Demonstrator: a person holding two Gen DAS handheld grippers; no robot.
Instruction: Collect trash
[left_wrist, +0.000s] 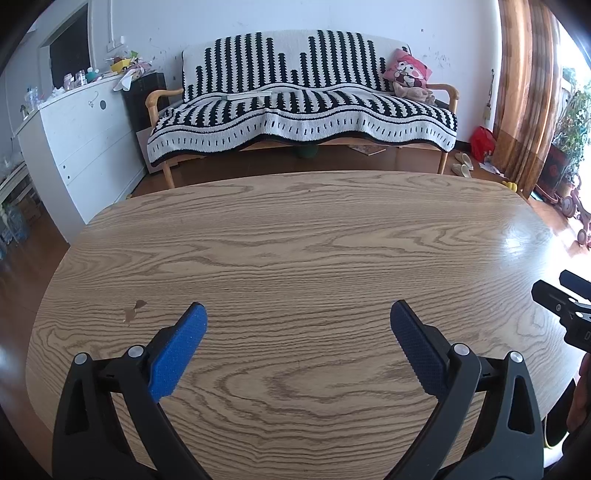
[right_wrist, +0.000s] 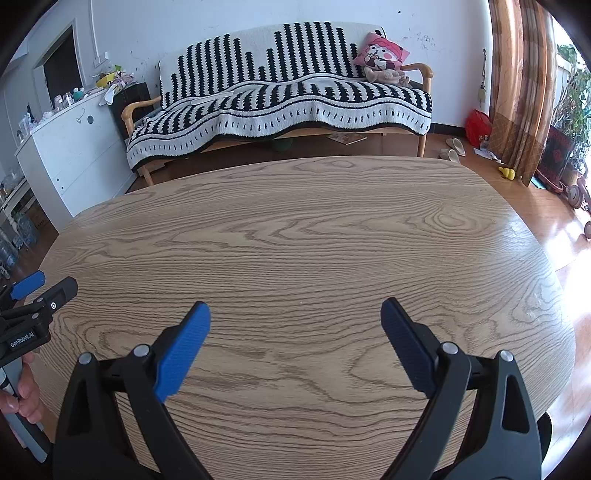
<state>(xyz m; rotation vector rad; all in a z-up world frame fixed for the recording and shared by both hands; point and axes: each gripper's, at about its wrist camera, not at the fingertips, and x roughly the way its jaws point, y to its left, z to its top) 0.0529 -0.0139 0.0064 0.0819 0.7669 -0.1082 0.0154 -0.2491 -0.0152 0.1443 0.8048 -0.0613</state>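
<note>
My left gripper (left_wrist: 298, 312) is open and empty, held above the near part of a wood-grain oval table (left_wrist: 295, 236). My right gripper (right_wrist: 295, 310) is open and empty too, above the same table (right_wrist: 295, 229). The right gripper's side shows at the right edge of the left wrist view (left_wrist: 569, 306). The left gripper's side shows at the left edge of the right wrist view (right_wrist: 29, 306). No trash item shows on the tabletop in either view. A small brown stain (left_wrist: 133, 310) marks the table left of my left gripper.
A sofa with a black-and-white striped cover (left_wrist: 303, 96) stands beyond the table, with a pink cushion (left_wrist: 406, 72) on it. A white cabinet (left_wrist: 85, 147) with clutter on top is at the left. Curtains (left_wrist: 524, 88), a red bag (left_wrist: 482, 142) and slippers (left_wrist: 461, 164) are at the right.
</note>
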